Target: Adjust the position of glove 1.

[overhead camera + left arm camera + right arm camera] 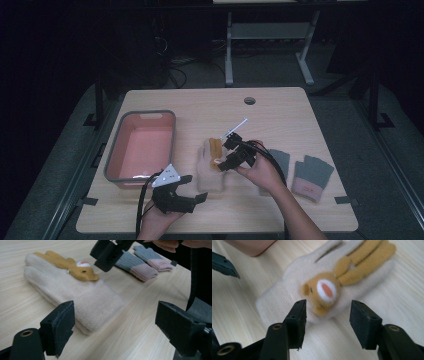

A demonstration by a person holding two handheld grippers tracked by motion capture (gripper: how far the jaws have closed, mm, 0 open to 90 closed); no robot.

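We've got the cream glove (209,167) lying flat mid-table, just right of the pink tub (141,146) and well left of the grey-and-pink glove pair (305,174). Its long axis runs near-to-far: cuff toward us, fingers pointing to the far edge, with the tan rabbit patch (215,149) on its far right part.

Right gripper (231,155) sits directly over the glove's right edge, at the rabbit. In the right gripper view its jaws stand wide apart with nothing between the pads; the rabbit's face (324,293) shows in the gap just ahead of them, and the glove (294,292) spreads to either side. No contact with the fabric that we can confirm.

Left gripper (189,189) rests near the front edge, just left of the cuff, also gaping wide and holding nothing. In the left gripper view the cuff end (93,305) lies ahead, slightly left of centre, apart from both pads.

Key relation: right gripper is the nearer one and is already above the glove; left is beside the cuff and off it. Our read: a pinch comes from the right, jaws straddling the rabbit area across the glove's width, so they need to drop onto the fabric before they close. Risk: catching the patch alone, not the glove body.
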